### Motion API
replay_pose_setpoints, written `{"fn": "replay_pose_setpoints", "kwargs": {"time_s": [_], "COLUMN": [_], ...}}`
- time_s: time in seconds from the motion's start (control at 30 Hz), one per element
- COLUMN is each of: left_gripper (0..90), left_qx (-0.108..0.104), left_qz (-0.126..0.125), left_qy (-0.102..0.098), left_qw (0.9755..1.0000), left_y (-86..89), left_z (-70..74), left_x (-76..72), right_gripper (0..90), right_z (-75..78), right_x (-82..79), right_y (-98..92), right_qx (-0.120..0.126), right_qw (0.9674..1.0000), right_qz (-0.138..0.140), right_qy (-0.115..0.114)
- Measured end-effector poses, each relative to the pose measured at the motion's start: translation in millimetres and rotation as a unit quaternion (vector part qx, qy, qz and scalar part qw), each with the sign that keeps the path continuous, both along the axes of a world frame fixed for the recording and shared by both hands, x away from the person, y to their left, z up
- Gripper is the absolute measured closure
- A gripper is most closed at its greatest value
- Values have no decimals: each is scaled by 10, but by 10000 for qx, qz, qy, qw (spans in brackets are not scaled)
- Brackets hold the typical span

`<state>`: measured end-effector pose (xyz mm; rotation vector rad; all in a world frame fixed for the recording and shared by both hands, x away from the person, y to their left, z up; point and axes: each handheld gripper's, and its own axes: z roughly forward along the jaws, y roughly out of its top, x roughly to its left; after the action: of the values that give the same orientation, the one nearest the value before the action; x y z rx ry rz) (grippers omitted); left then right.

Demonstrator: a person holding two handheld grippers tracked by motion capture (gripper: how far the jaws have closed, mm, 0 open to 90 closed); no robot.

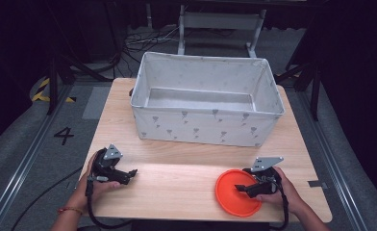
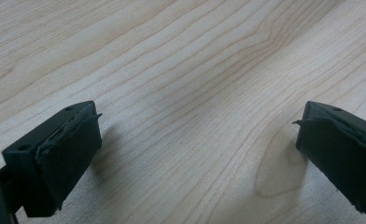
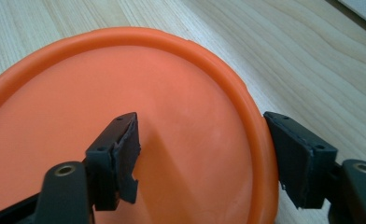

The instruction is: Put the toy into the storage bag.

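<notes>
The fabric bin (image 1: 207, 122) holds nothing visible. Your right gripper (image 3: 202, 154) straddles the orange plate's (image 1: 231, 192) rim, pads not pressing; plate lies flat at the near right. Left gripper (image 2: 195, 154) spread.

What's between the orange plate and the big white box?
Just bare wooden table. In the high view, nothing sits between the orange plate and the white box.

Digit "4" (image 1: 64, 135) marked on grey floor (image 1: 28, 144).
</notes>
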<state>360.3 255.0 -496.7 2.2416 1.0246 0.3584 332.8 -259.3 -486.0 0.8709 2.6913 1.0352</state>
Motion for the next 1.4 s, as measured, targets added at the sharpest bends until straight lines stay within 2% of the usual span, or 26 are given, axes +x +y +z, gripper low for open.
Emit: {"fn": "replay_pose_setpoints", "kwargs": {"time_s": [0.07,0.1,0.17,0.2,0.4,0.83,0.87,1.13,1.33,1.4], "left_gripper": [4,5,5,5,5,5,5,6,7,7], "left_qx": [6,6,8,-6,7,14,11,5,1,0], "left_qz": [6,6,7,5,4,12,11,15,21,23], "left_qy": [-6,-6,-6,9,-3,-15,-19,-8,-9,-1], "left_qw": [10000,10000,10000,10000,10000,10000,10000,10000,10000,10000], "left_y": [0,0,1,-1,1,0,0,0,1,0], "left_z": [1,1,1,0,1,2,1,1,1,2], "left_x": [-1,-1,-1,-2,-1,-1,-1,-5,-7,-8], "right_gripper": [477,477,600,633,733,821,822,823,823,824], "right_z": [15,15,21,31,96,324,379,486,639,665], "right_x": [47,47,79,98,113,38,10,-53,-82,-86], "right_y": [-52,-52,-89,-109,-169,-224,-221,-206,-227,-228], "right_qx": [97,97,241,299,519,922,896,794,799,812], "right_qw": [9998,9998,9993,9990,9983,9956,9955,9952,9933,9930], "right_qz": [-157,-157,-266,-306,-260,-34,-17,50,52,68], "right_qy": [81,81,82,120,100,-182,-294,-566,-828,-853]}}
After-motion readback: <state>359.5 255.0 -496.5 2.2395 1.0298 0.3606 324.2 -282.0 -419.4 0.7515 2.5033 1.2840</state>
